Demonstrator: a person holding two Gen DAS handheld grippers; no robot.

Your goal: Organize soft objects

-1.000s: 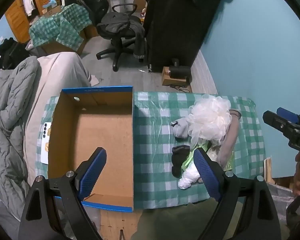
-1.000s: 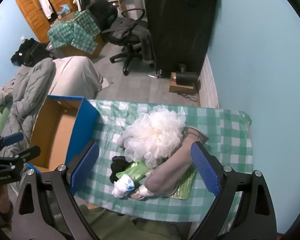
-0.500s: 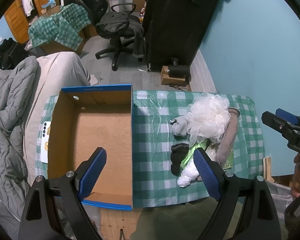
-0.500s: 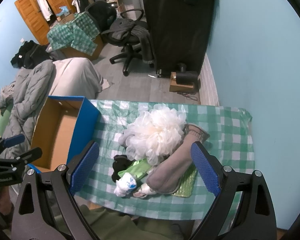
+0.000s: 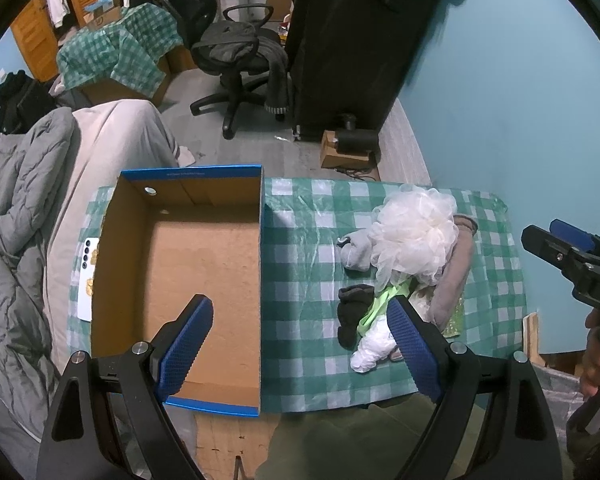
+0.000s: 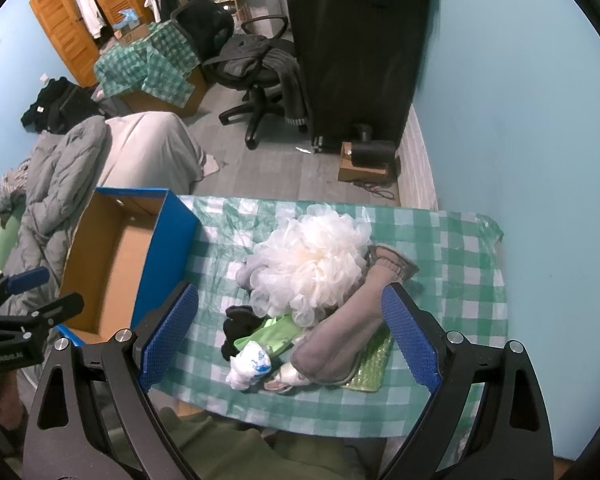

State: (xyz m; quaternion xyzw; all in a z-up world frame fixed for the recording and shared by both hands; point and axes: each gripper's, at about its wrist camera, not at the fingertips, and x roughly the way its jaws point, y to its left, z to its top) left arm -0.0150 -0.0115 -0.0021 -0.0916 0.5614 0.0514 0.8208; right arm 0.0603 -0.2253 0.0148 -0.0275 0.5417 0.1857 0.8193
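soft pile (image 6: 308,300) heaped on checked table (image 6: 460,248), right of empty box (image 5: 204,264). directly ahead of right gripper (image 6: 290,336), jaws spread, nearer; left gripper (image 5: 300,344) also spread, over box edge.

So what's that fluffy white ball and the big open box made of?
The fluffy white ball looks like gathered nylon mesh, a bath pouf: translucent, ruffled netting. The box seems to be cardboard: matte brown fibrous inside, with a smooth blue printed outside, slightly glossy.
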